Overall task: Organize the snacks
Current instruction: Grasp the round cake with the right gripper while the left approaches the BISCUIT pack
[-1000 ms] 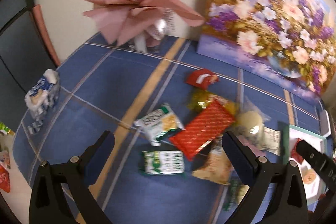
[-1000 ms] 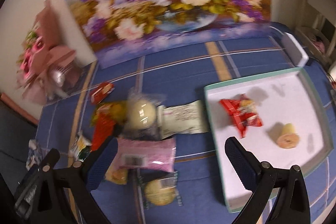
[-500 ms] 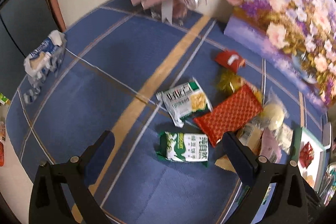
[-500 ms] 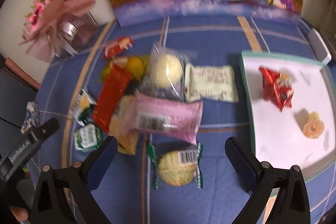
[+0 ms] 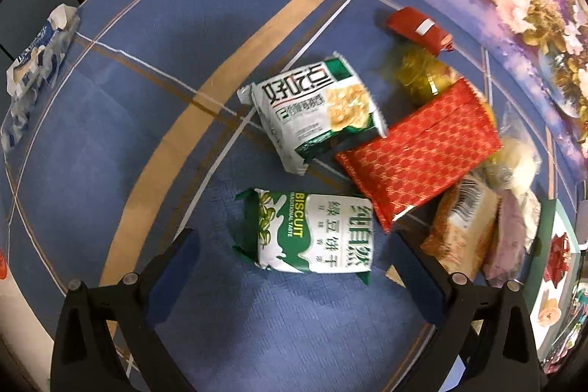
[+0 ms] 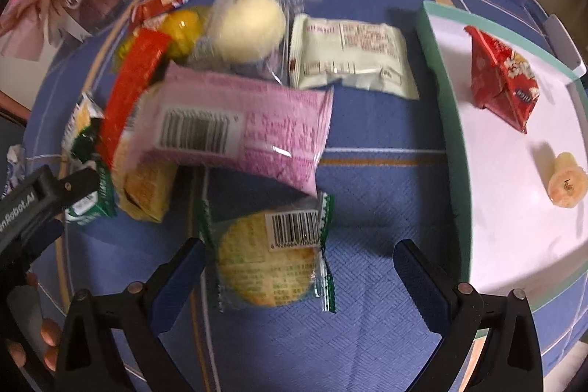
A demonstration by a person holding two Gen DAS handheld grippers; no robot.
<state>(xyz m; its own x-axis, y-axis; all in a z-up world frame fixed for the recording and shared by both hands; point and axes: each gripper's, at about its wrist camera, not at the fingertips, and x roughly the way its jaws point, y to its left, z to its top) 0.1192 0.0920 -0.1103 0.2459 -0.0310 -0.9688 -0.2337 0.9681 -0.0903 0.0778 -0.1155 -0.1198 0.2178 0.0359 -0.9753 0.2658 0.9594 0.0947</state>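
The white tray, holding a red packet, is seen right of the snack pile. The left gripper is spread wide around the green biscuit pack, gripping nothing. The right gripper is likewise held wide, empty, around the round cookie packet.

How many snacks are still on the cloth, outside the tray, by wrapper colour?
Red: 2, small red packet, long red packet
Green and white: 3, cracker pack, biscuit pack, round biscuit
Pink: 1, pink packet
Cream: 1, cream packet
Clear: 1, round bun
Yellow or orange: 2, yellow sweet, orange packet
Total: 10
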